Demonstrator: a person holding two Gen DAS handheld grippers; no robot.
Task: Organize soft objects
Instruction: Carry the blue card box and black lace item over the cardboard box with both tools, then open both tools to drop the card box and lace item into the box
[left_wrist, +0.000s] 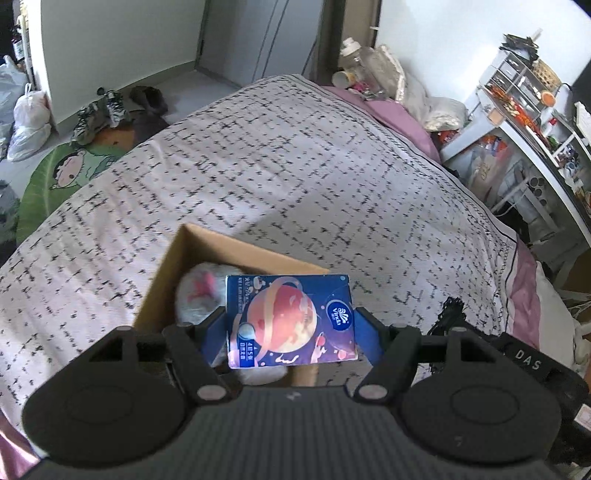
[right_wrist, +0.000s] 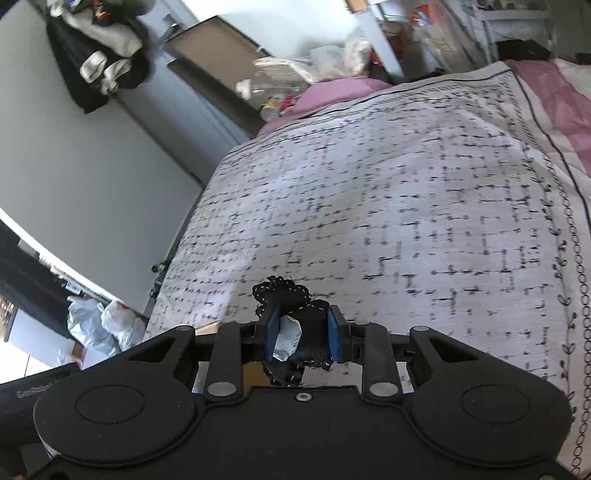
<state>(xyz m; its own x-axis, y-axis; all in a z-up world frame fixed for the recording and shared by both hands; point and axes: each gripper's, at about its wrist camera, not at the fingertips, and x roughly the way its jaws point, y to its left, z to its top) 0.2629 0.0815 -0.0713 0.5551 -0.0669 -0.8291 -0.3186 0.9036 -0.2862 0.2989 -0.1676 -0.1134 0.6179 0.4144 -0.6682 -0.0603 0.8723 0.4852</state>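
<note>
My left gripper (left_wrist: 291, 332) is shut on a blue tissue pack (left_wrist: 291, 321) with a planet print and holds it over an open cardboard box (left_wrist: 173, 266) on the bed. A white soft toy with pink marks (left_wrist: 199, 295) lies inside the box. My right gripper (right_wrist: 302, 336) is shut on a black lacy cloth (right_wrist: 284, 291) and holds it above the bedspread; something pale shows between the pads. The black cloth also shows in the left wrist view (left_wrist: 448, 317), to the right of the box.
The patterned white bedspread (left_wrist: 295, 166) covers the bed, with a pink sheet (left_wrist: 391, 114) along its far side. Shoes (left_wrist: 99, 114) and plastic bags (left_wrist: 26, 122) lie on the floor at left. Cluttered shelves (left_wrist: 524, 110) stand at right.
</note>
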